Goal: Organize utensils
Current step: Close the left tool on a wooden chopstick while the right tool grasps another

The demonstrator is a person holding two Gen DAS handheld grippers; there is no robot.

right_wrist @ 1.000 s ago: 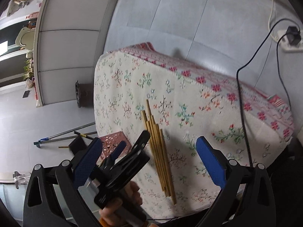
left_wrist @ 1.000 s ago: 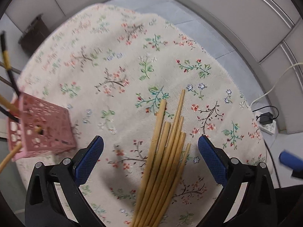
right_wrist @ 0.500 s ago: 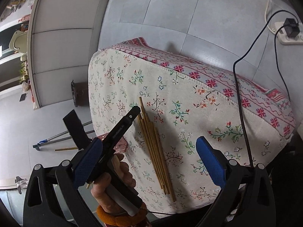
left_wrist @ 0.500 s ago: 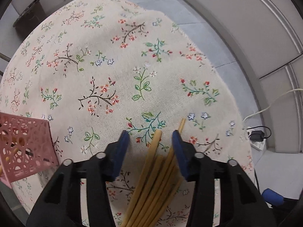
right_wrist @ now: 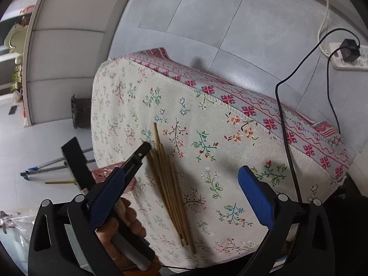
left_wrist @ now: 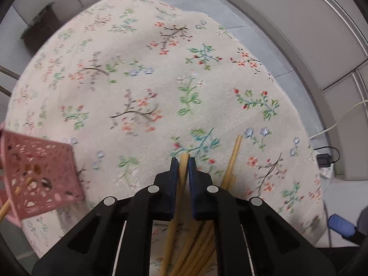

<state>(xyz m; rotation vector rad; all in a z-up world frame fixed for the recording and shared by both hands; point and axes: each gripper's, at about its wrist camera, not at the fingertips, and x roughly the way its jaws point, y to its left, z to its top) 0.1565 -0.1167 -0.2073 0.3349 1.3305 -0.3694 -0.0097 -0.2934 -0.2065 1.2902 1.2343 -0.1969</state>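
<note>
Several bamboo chopsticks (right_wrist: 171, 188) lie in a bundle on the floral tablecloth (right_wrist: 207, 151). In the left wrist view my left gripper (left_wrist: 183, 161) is shut on one chopstick (left_wrist: 183, 168) at the bundle's left side, with the others (left_wrist: 232, 161) fanned out beside and below it. The pink perforated holder (left_wrist: 39, 179) stands at the left with chopsticks inside. In the right wrist view my right gripper (right_wrist: 181, 197) is open and empty, held above the table. The left gripper (right_wrist: 135, 158) shows there at the bundle's far end.
The table's edges fall off to grey tiled floor on all sides. A power strip (right_wrist: 349, 57) with a black plug and cable lies on the floor at the right. A dark small stand (left_wrist: 39, 30) sits beyond the table's far left.
My left gripper came down onto the bundle and closed from wide open to shut on one chopstick. The right gripper stayed open and shifted only slightly.
</note>
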